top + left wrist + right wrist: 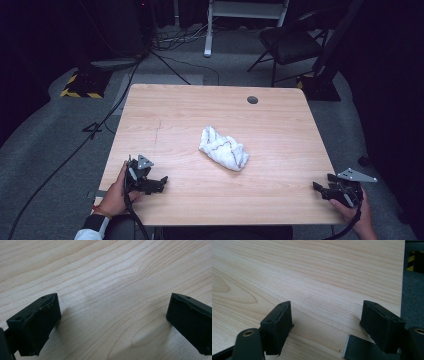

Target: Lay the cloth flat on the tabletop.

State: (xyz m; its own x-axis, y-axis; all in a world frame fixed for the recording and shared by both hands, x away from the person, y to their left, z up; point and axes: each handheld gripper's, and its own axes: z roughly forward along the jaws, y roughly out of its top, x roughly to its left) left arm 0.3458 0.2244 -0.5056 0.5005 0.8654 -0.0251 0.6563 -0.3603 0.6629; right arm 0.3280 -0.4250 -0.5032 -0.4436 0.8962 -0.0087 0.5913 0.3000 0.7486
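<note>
- Towel lies crumpled in a loose bundle near the middle of the table, touched by neither gripper.
- Left gripper rests low at the near left edge, jaws spread wide with nothing between them; in the left gripper view its two pads frame bare wood grain.
- Right gripper sits at the near right corner, jaws likewise wide apart and empty; in the right gripper view the pads frame bare wood, with the table's edge and grey floor just off to one side.
- From the left gripper, the towel lies ahead and to its right; from the right gripper, ahead and to its left. It sits between the two, farther from the person than either.
- Long axis of the bundle runs on a diagonal, from its far-left end down to its near-right end, so the near end points toward the right gripper's side.
- Left gripper looks somewhat nearer to the towel than the right one, which is well apart from it.
- Judgement: no grasp has begun; the coming reach calls for either hand to travel inward and forward, and the left has the shorter path to the bundle's near flank.
</note>
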